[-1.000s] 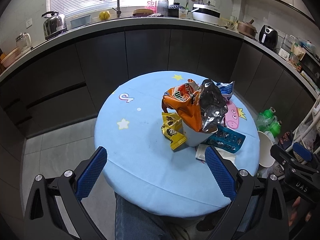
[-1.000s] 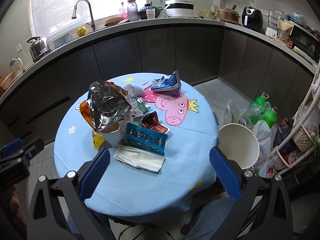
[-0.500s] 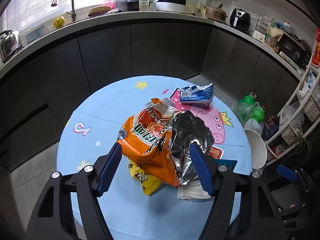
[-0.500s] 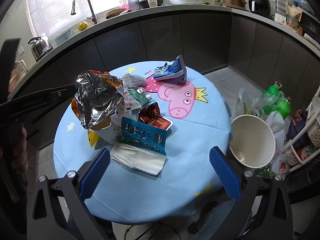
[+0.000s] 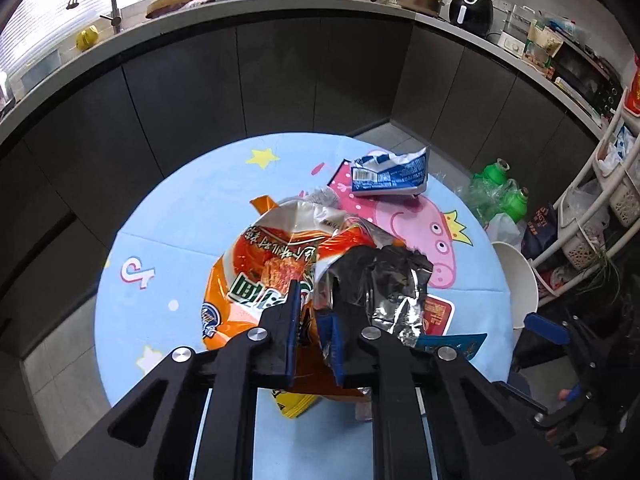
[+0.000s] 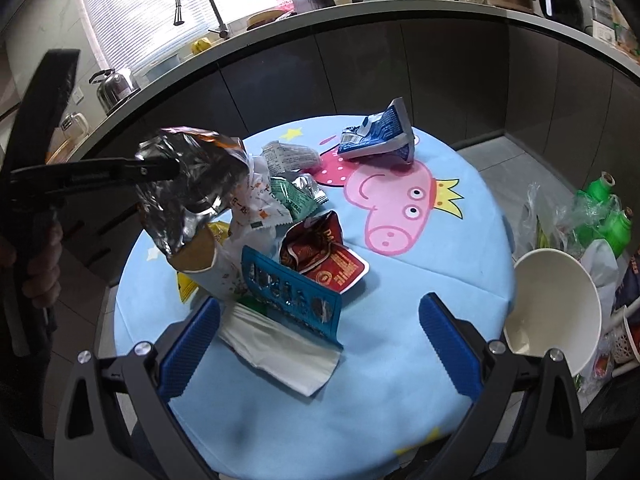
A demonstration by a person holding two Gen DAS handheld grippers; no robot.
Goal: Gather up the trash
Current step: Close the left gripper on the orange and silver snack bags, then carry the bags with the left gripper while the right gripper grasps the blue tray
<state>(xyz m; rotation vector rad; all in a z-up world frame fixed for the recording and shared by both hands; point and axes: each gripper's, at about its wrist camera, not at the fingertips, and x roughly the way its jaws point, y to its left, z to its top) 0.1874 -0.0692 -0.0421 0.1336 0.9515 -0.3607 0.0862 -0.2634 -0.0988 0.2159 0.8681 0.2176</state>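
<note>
A heap of wrappers lies on the round blue table (image 6: 420, 368). My left gripper (image 5: 315, 294) has its jaws closing, and the pads pinch the orange snack bag (image 5: 256, 280) where its silver foil lining (image 6: 188, 184) folds out; the right wrist view shows the left gripper (image 6: 172, 170) at that foil from the left. The bag stands in a paper cup (image 6: 200, 254). My right gripper (image 6: 318, 304) hangs open over the near side, with a blue wrapper (image 6: 292, 300) and a white tissue (image 6: 280, 348) between and below its fingers, untouched.
A red wrapper (image 6: 324, 260), a green one (image 6: 296, 196) and a blue-white pack (image 6: 376, 136) lie further back. A white bin (image 6: 552, 308) stands beside the table's right edge, with green bottles (image 6: 612, 220) behind it. A dark counter curves around the back.
My left gripper moved in over the heap and its jaws went from wide open to pinching the orange bag. The right gripper came lower and closer to the table, still open.
</note>
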